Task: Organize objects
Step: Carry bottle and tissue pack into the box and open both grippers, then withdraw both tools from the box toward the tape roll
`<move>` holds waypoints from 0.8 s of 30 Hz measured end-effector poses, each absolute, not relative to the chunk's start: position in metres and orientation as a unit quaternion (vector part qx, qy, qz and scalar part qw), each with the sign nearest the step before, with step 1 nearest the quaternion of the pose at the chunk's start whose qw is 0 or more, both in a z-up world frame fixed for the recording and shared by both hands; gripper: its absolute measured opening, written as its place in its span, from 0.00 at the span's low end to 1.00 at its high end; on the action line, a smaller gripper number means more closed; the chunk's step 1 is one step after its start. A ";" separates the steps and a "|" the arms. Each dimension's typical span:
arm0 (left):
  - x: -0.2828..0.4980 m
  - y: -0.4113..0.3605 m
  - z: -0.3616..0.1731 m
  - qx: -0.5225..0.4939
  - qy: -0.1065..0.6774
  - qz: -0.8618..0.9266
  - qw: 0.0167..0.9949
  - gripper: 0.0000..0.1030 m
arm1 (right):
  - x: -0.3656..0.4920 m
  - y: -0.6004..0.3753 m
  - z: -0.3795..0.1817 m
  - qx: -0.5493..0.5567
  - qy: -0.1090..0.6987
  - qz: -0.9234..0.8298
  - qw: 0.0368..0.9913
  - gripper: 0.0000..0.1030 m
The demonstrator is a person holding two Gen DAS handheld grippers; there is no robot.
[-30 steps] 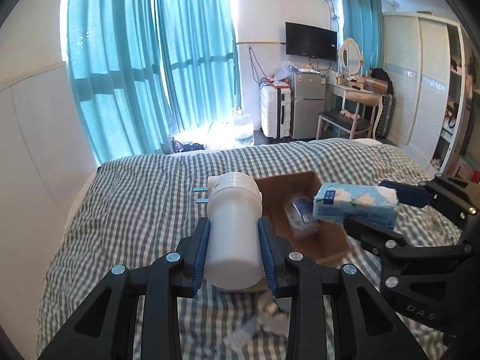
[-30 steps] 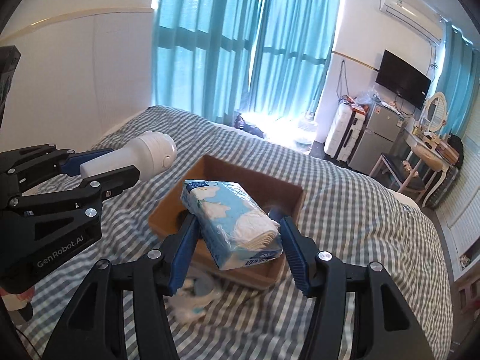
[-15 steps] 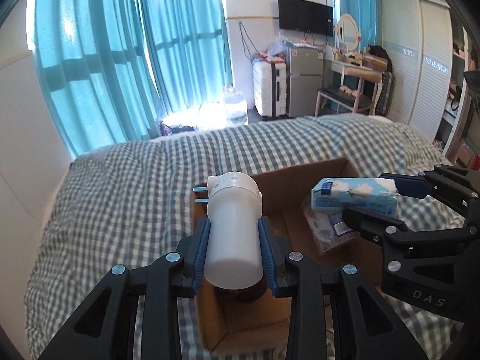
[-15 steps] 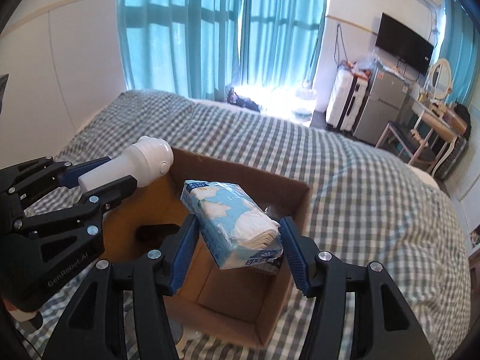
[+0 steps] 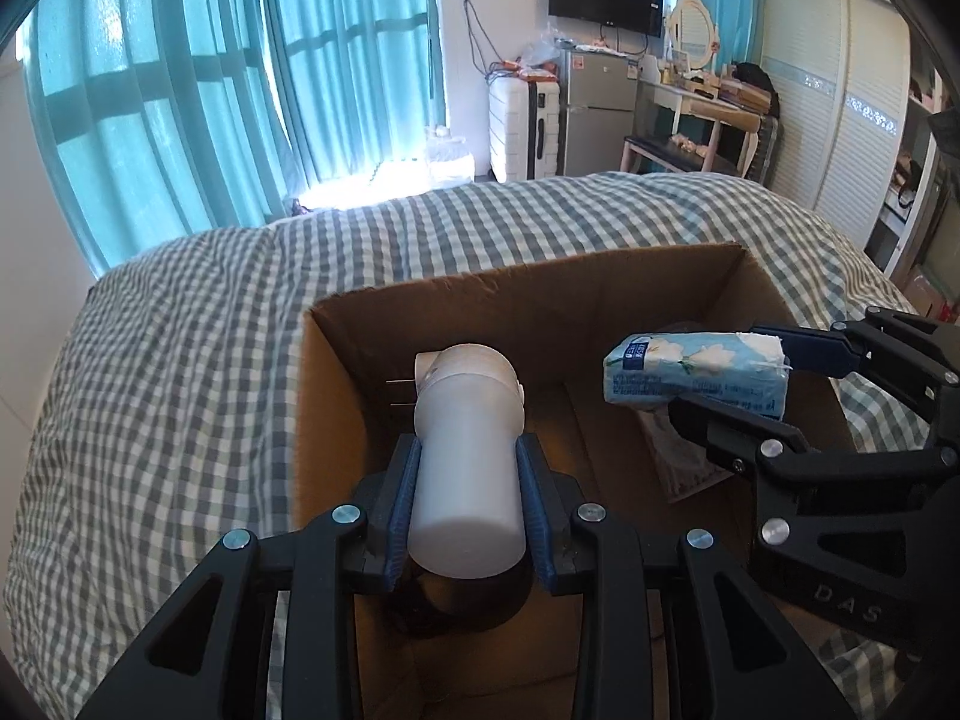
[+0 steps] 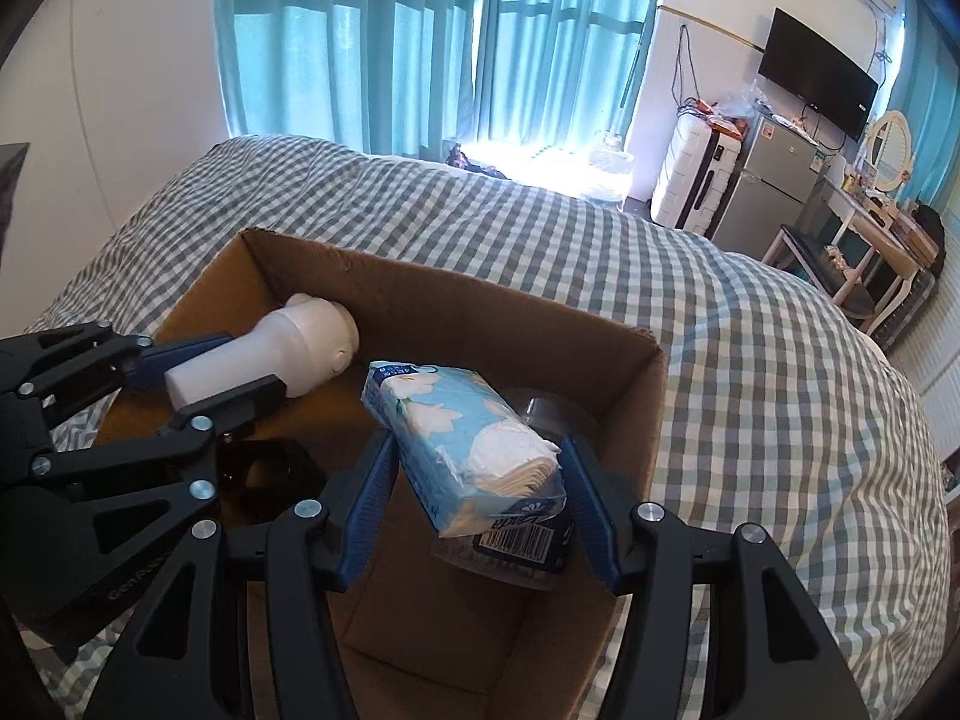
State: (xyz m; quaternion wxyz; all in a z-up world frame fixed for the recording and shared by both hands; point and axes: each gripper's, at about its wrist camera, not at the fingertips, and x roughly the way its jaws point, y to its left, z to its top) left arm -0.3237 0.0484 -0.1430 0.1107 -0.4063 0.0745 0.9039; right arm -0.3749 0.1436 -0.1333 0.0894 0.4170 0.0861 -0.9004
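Observation:
My left gripper [image 5: 467, 480] is shut on a white plug-in device [image 5: 465, 456] with two metal prongs, held over the left part of an open cardboard box [image 5: 528, 276]. It also shows in the right wrist view [image 6: 264, 360]. My right gripper [image 6: 480, 480] is shut on a blue tissue pack [image 6: 462, 450], held over the right part of the box [image 6: 456, 300]. The pack shows in the left wrist view [image 5: 696, 372] too. A black object [image 6: 264, 474] and a plastic-wrapped item [image 5: 678, 450] lie inside the box.
The box sits on a bed with a grey checked cover [image 5: 180, 360]. Teal curtains [image 5: 180, 90], a white suitcase [image 5: 519, 126], a small fridge [image 5: 594, 114], a dressing table [image 5: 702, 96] and a wardrobe [image 5: 840, 120] stand beyond the bed.
Both grippers have moved forward and down over the box with their objects still held. The box now fills the view below them.

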 end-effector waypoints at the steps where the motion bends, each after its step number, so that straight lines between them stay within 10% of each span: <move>1: -0.323 0.049 -0.143 -0.406 0.074 0.904 0.112 0.32 | -0.373 0.145 -0.132 0.417 0.083 -0.901 0.091 0.56; 8: -0.308 0.054 -0.135 -0.400 0.077 0.906 0.116 0.38 | -0.360 0.156 -0.110 0.393 0.025 -0.914 0.098 0.67; 14: -0.283 0.054 -0.103 -0.381 0.078 0.916 0.103 0.84 | -0.332 0.166 -0.073 0.363 0.014 -0.927 0.090 0.83; 24: -0.217 0.049 -0.016 -0.315 0.093 0.941 0.075 0.97 | -0.256 0.178 0.022 0.280 0.010 -0.957 0.072 0.97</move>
